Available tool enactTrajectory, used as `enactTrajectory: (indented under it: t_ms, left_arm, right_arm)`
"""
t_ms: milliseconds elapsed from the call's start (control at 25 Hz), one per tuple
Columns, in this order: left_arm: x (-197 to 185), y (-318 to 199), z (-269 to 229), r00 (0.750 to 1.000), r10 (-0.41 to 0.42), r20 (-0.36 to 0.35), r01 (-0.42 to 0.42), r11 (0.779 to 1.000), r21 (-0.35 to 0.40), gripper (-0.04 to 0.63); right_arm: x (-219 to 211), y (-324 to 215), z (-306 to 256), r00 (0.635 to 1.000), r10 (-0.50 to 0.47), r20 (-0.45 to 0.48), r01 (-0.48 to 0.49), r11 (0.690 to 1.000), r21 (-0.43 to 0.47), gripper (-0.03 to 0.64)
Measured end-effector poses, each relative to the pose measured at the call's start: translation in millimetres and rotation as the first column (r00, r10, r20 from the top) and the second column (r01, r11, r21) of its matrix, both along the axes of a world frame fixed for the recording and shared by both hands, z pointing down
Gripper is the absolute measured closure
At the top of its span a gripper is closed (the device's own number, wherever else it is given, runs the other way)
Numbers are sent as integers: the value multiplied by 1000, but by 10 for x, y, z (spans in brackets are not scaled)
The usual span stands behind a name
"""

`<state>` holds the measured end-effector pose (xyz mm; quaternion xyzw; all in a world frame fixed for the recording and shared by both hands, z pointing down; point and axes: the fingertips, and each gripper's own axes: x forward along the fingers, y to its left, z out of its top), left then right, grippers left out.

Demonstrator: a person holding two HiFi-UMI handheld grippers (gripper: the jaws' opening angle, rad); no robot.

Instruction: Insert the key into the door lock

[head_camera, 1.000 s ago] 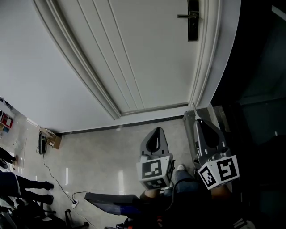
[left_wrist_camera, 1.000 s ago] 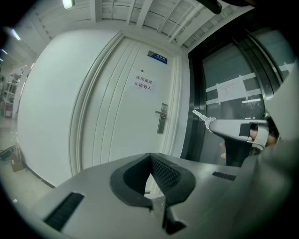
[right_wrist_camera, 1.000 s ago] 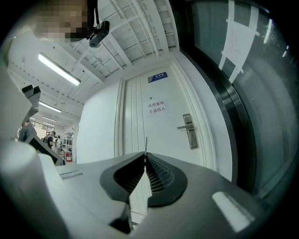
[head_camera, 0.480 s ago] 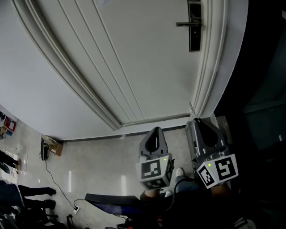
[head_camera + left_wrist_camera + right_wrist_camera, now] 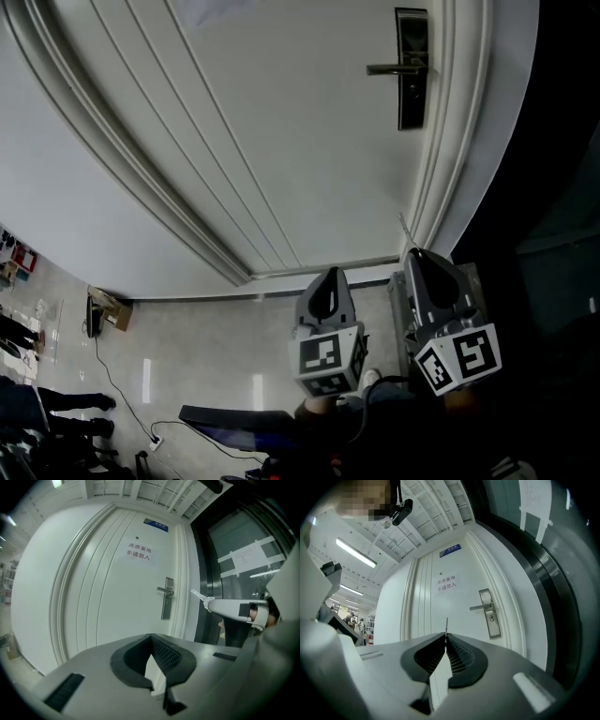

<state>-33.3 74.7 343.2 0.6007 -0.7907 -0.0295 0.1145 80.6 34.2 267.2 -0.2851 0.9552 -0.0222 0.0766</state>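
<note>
The white door (image 5: pixel 281 122) carries a dark lock plate (image 5: pixel 411 70) with a lever handle (image 5: pixel 386 68) at the upper right of the head view. My right gripper (image 5: pixel 411 255) is shut on a thin metal key (image 5: pixel 405 228), whose blade points toward the door frame, well short of the lock. In the right gripper view the key blade (image 5: pixel 446 624) sticks out of the closed jaws, left of the lock plate (image 5: pixel 490 613). My left gripper (image 5: pixel 326 281) hangs beside it, shut and empty. The left gripper view shows the key (image 5: pixel 198 595) right of the lock plate (image 5: pixel 166 604).
A paper notice (image 5: pixel 138 552) is stuck on the door under a blue plate (image 5: pixel 155 525). Dark glass panels (image 5: pixel 236 559) stand right of the frame. On the floor at left lie a cable (image 5: pixel 117 380) and a small box (image 5: pixel 105 307); people's legs (image 5: pixel 47 405) show far left.
The lock plate and handle have slid lower and grown larger in the head view, as the view rose toward the door. Both grippers keep their place, still shut.
</note>
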Motion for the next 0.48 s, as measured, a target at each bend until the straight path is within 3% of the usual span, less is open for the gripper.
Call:
enactTrajectory:
  t_ms: [480]
  left_arm:
    - [-150, -444, 27, 1000, 10, -27, -10, 1000, -6, 595]
  right_arm:
    - [-183, -448, 107, 1000, -3, -18, 2, 1000, -23, 604]
